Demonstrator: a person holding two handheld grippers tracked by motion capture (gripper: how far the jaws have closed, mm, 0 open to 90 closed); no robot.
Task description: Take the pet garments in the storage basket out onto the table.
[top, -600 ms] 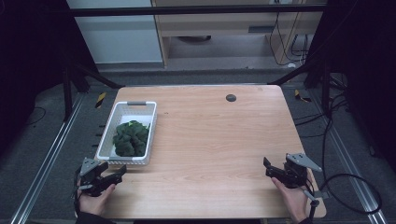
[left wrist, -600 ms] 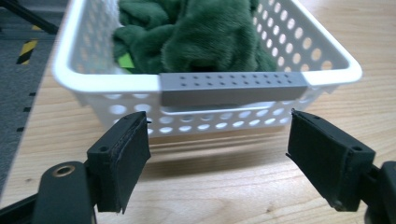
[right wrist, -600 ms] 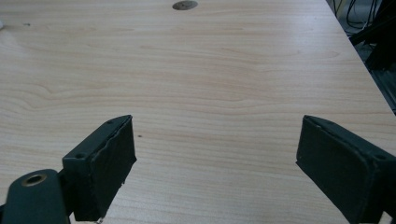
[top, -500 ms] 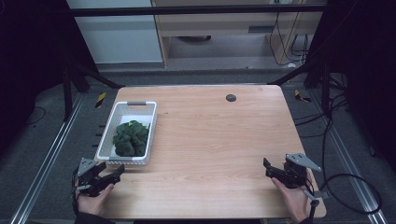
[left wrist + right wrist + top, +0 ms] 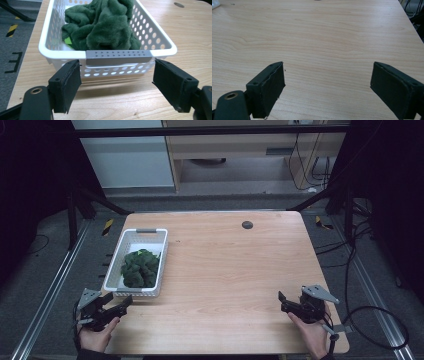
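Item: white perforated plastic basket [image 5: 161, 251] with a grey handle strip [image 5: 119, 54] on its near end wall, standing at the left side of the pale wooden desk [image 5: 235, 270]. Contents: one crumpled dark green plush cloth [image 5: 140, 268], lying wholly inside the basket, heaped toward its near end. Left gripper [image 5: 124, 303]: jaws wide apart, nothing between them, levelled at the basket's near end wall just short of it, not touching. Right gripper [image 5: 281, 302]: jaws likewise wide apart and empty, hovering low over bare desk at the near right, well apart from the basket. Progress, as judged: nothing started; the cloth is ungrasped and the basket unmoved-looking, so the approach, the grasp and whatever handling follows are all left.
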